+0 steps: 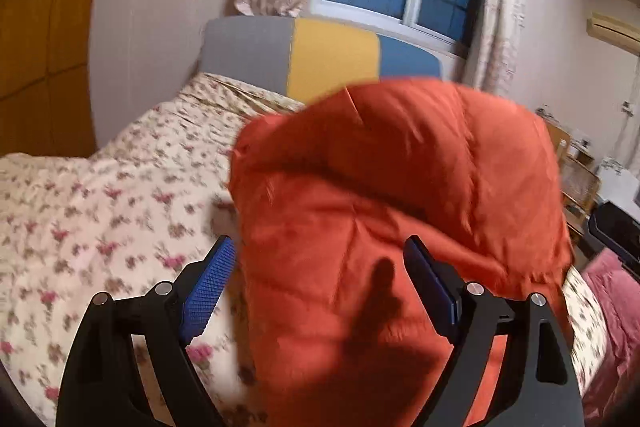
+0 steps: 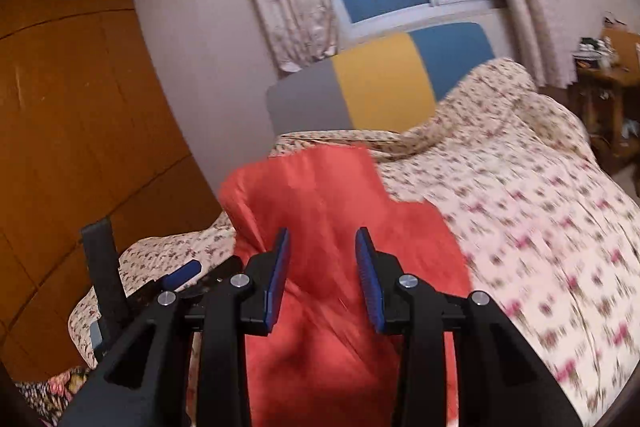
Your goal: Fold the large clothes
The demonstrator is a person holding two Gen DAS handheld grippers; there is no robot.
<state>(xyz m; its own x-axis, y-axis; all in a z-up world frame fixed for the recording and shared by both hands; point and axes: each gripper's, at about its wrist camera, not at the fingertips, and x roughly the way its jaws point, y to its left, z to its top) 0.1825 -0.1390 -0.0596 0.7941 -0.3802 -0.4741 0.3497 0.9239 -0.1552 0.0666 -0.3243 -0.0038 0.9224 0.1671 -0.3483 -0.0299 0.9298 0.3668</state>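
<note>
I find the orange padded jacket (image 1: 400,227) bunched and raised above the flowered bedspread (image 1: 100,219), nearer the foot of the bed than the grey, yellow and blue headboard (image 1: 320,55); both views are blurred, so detail is limited. My left gripper (image 1: 320,291) stands spread wide, its blue pads (image 1: 208,291) either side of the jacket's bulk; I see no clamping there, and whether cloth is caught lower down is hidden. My right gripper (image 2: 322,279) has its pads part way apart with red-orange cloth filling the gap between them; I cannot tell whether it pinches the cloth or merely sits over it. The left tool also shows at the lower left edge of the right view.

Judgement: the step in hand is gathering or lifting the jacket ahead of a fold; no neat fold is yet visible. The next move calls for a firm hold on two matching edges, then spreading the jacket flat on the bedspread before turning one side over; the padding looks bulky and likely to spring back.
</note>
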